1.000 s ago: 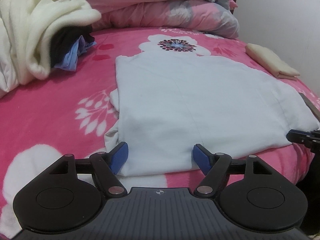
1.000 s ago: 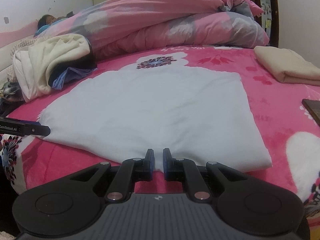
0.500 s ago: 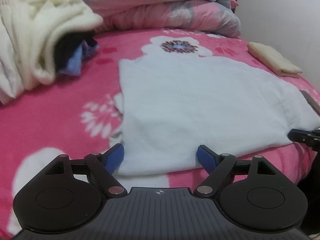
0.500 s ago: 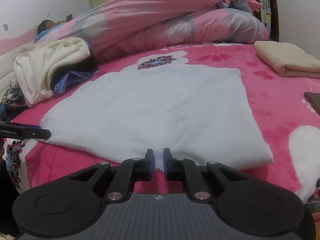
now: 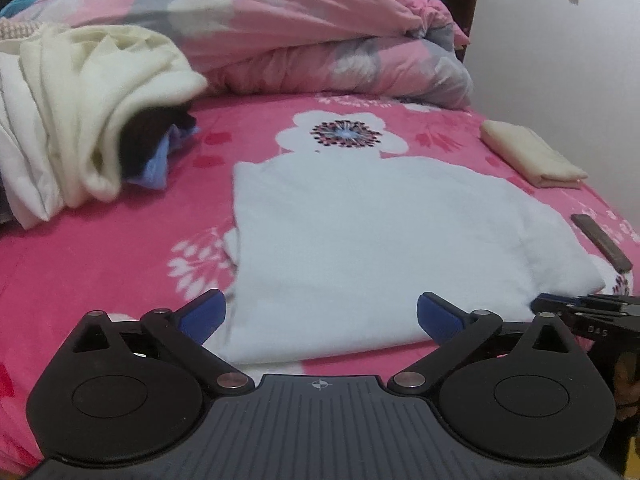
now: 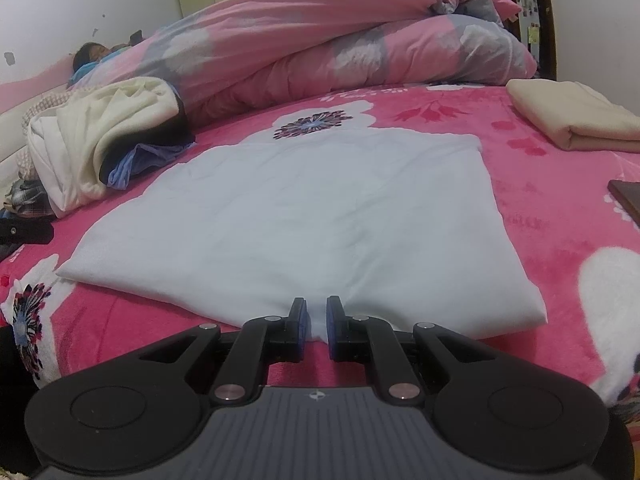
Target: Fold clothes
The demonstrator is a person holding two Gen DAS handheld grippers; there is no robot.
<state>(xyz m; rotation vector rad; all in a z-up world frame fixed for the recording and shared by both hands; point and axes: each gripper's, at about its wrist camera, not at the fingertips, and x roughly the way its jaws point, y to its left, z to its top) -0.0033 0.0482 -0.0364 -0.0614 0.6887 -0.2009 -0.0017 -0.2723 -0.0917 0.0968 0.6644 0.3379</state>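
Wider apart than a second ago, the blue fingers of the left gripper [image 5: 318, 314] now bracket the near left corner of the white garment [image 5: 380, 240] with bare space between each pad and the cloth, while the view has lifted enough to show more of the heaped quilt [image 5: 320, 32] at the far end. On the other side, the right gripper [image 6: 316, 316] has barely shifted: its pads are nearly together with a strip of the garment's near hem [image 6: 316, 322] pinched up between them, a grip that appears to anchor that edge. The garment lies flat and roughly rectangular across the middle of the pink floral bedspread [image 5: 100, 260], its left edge showing a doubled layer, so it may be part-folded; whether another fold is due or this hem has just been laid down cannot be settled from here. With one edge pinned and the other tool spread, the pairing suits either taking hold of the near corner or having let it go. A folded cream cloth [image 6: 576, 120] sits far right, well apart, where a finished piece might be set aside. A loose pile of cream and dark clothes [image 5: 88, 120] rests far left beside the quilt. A dark flat object [image 5: 602, 248] lies near the bed's right edge.
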